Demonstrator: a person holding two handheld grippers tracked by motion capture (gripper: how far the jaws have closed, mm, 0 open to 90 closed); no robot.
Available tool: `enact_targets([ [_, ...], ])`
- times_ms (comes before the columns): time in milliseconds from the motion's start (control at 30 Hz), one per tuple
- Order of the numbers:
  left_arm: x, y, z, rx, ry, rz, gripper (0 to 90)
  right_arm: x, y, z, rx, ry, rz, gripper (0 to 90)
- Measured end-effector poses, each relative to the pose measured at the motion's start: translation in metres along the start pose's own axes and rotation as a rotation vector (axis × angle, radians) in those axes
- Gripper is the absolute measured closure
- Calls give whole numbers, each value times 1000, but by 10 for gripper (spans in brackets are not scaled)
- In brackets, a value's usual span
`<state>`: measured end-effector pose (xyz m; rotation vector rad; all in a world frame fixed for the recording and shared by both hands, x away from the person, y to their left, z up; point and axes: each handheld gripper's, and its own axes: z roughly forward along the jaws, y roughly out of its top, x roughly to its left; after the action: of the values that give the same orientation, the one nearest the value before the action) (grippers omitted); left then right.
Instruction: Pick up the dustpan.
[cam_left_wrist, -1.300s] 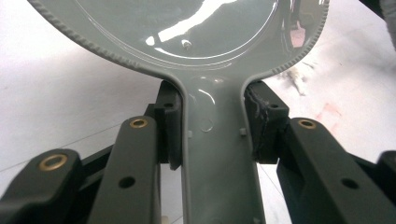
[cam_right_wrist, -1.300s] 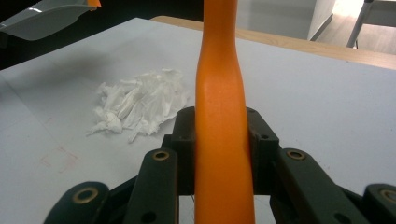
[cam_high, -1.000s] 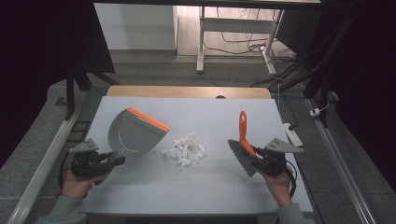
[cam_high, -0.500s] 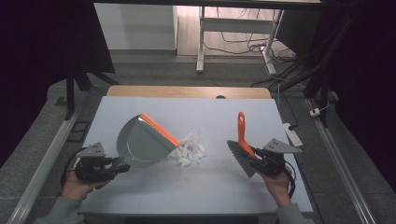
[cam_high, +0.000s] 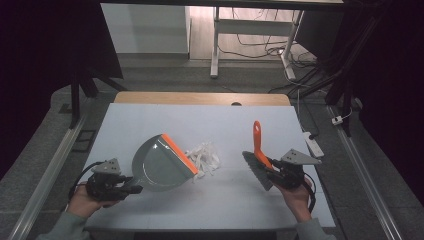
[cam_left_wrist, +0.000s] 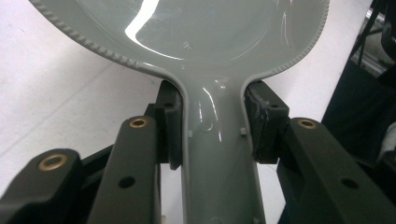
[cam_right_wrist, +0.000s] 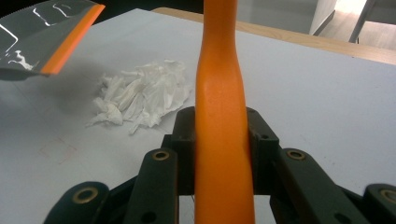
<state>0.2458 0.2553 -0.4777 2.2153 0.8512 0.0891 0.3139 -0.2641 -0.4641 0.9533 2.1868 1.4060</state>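
A grey dustpan (cam_high: 157, 165) with an orange lip (cam_high: 179, 153) is tilted over the table's middle left, its lip beside a pile of crumpled white paper (cam_high: 204, 157). My left gripper (cam_high: 131, 188) is shut on the dustpan's handle (cam_left_wrist: 219, 154), the pads pressing both its sides. My right gripper (cam_high: 270, 171) at the right is shut on the orange handle (cam_right_wrist: 220, 121) of a hand brush (cam_high: 256, 159). The brush's dark bristles (cam_high: 256, 171) point toward the paper and stand apart from it. The paper pile (cam_right_wrist: 142, 96) lies left of the brush handle in the right gripper view.
The white tabletop (cam_high: 220, 125) has a wooden strip (cam_high: 200, 98) along its far edge. A white power strip (cam_high: 312, 144) lies off the right edge. Metal rails run along both sides of the table, and a white desk frame (cam_high: 216, 45) stands beyond on the floor.
The left hand has brought the dustpan down and to the right, so its orange lip now sits next to the paper pile. The right hand and brush have stayed put.
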Motion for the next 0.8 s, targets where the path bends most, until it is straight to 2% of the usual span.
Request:
enact_targets([
  [233, -2, -10, -3, 59, 28, 1, 618, -1, -1, 0, 0, -4, 3, 701],
  [567, 1, -23, -2, 102, -10, 2, 618, 1, -1, 2, 12, -3, -2, 701],
  [667, 1, -25, -1, 115, -30, 15, 618, 1, -2, 2, 14, -1, -3, 701],
  [800, 1, -29, -1, 129, -32, 8, 618, 1, -1, 2, 11, 0, -1, 701],
])
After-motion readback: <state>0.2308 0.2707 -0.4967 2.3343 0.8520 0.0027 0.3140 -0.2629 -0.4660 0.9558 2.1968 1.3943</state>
